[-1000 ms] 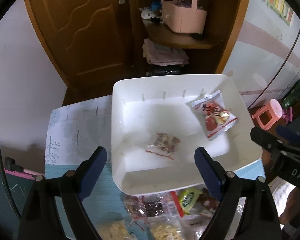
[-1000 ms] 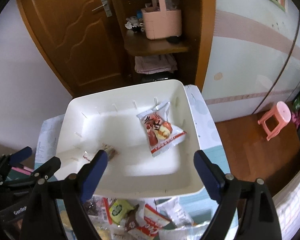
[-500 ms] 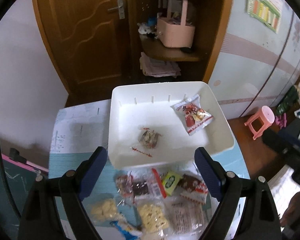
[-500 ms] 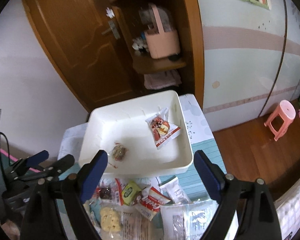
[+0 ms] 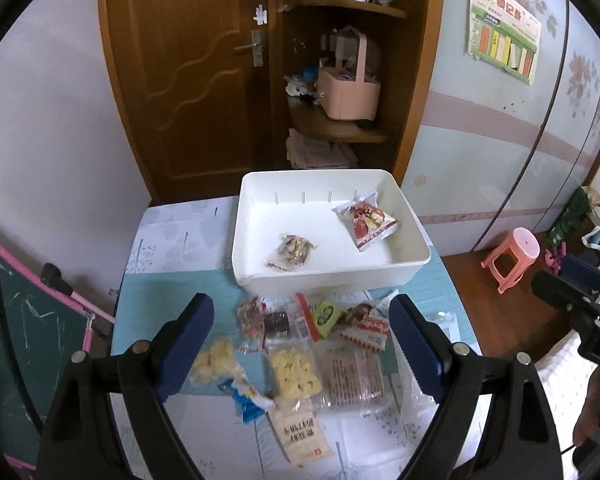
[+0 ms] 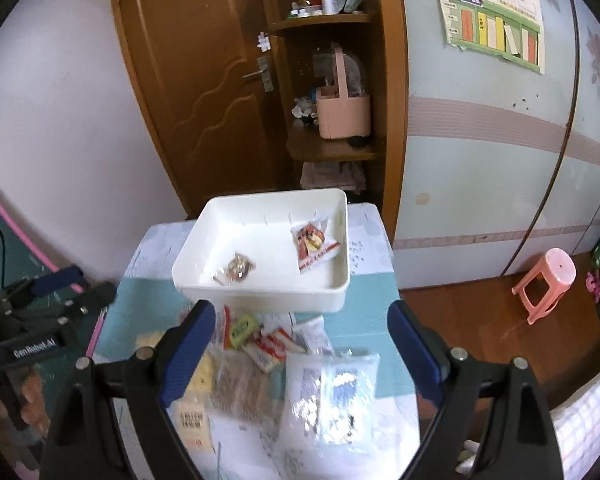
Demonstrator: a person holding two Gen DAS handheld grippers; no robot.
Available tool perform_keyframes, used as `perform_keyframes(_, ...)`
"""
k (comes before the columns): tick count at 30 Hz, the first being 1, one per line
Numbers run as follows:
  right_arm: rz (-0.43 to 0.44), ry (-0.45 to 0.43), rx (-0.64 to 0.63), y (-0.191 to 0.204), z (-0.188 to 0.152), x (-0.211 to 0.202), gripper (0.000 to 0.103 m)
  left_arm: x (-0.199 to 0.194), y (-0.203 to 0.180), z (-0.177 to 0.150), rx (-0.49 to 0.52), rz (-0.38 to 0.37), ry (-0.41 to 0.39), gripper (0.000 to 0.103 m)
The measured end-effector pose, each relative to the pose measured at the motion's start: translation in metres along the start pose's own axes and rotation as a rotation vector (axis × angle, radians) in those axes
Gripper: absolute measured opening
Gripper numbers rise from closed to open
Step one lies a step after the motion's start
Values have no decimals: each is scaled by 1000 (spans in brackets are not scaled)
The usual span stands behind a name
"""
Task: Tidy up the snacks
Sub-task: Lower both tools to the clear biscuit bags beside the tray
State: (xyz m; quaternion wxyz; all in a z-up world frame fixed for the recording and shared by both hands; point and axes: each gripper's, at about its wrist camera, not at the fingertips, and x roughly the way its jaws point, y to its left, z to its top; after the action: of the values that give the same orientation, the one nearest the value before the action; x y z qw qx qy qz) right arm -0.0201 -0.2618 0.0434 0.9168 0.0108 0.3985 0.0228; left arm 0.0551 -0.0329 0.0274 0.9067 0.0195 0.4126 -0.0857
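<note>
Both the left gripper [image 5: 300, 344] and right gripper [image 6: 300, 344] are hanging spread, empty; white bin [image 5: 404, 276] sitting at twelve o'clock.

free: bare floor of white tray [image 5: 256, 216] along its left and front | blocked: red packet [image 5: 365, 221] at back right, clear nut packet [image 5: 293, 252] mid-front, tray walls all round | surface [image 5: 156, 300]: left teal strip open | snack pile [image 5: 300, 352] crowds strip just before tray | both claws apart, nothing between
</note>
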Motion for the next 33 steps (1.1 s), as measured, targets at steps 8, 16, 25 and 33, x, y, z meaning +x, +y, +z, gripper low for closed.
perform_keyframes(8,-13,57,-71,-10,-41,1,88,-15,5,-36,-44,-25,54,89)
perform_keyframes(16,-6,212,-32,-28,-94,32,88,8,-9,-71,-9,-53,142,89)
perform_keyframes(25,35,337,46,-42,-132,74,88,84,-51,-100,70,-100,295,89)
perform_keyframes(33,56,417,134,-50,-143,114,88,166,-58,-104,-5,-128,427,89)
